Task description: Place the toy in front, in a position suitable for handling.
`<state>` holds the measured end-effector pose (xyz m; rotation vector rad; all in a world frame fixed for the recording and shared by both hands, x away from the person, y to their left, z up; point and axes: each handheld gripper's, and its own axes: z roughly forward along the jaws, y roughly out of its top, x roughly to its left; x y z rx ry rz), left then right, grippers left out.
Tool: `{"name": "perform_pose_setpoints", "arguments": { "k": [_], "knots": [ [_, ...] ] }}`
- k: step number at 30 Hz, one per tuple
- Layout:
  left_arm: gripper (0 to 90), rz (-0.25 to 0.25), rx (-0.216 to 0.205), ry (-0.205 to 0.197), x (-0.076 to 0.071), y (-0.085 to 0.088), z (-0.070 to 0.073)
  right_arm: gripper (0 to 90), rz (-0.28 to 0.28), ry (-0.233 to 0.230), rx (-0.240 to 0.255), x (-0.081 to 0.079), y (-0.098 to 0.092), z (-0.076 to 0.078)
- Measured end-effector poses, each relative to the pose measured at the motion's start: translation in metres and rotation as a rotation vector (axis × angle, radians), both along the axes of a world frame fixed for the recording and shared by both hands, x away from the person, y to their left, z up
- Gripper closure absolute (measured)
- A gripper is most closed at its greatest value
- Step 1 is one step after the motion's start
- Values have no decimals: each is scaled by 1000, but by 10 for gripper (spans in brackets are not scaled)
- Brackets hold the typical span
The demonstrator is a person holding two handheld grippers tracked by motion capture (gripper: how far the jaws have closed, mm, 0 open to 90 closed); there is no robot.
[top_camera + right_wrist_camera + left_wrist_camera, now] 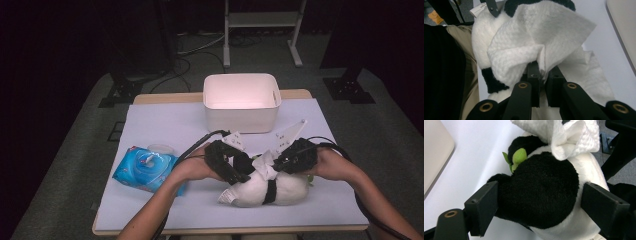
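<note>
High view: bench [165, 125] lit from above, room behind near black, overall soft and grainy. White bin [241, 100] glows slightly pink, mild overexposure. Gripper views brighter and sharper; tissue [544, 37] texture crisp, black plush [541, 192] loses detail, near jaws slightly soft.
</note>
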<state>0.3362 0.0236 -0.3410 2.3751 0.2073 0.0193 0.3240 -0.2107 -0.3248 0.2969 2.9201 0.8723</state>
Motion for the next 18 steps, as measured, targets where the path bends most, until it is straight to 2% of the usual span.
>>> {"name": "perform_pose_setpoints", "arguments": {
  "k": [7,11,18],
  "knots": [
    [162,-4,5,-5,-4,1,2,825,-28,0,-6,-3,-17,7],
    [162,-9,16,-19,-7,0,3,820,-63,-11,7,-5,-30,11],
    [163,-15,27,-19,-5,0,4,821,-105,-20,-7,-9,-48,14]
  ]
}}
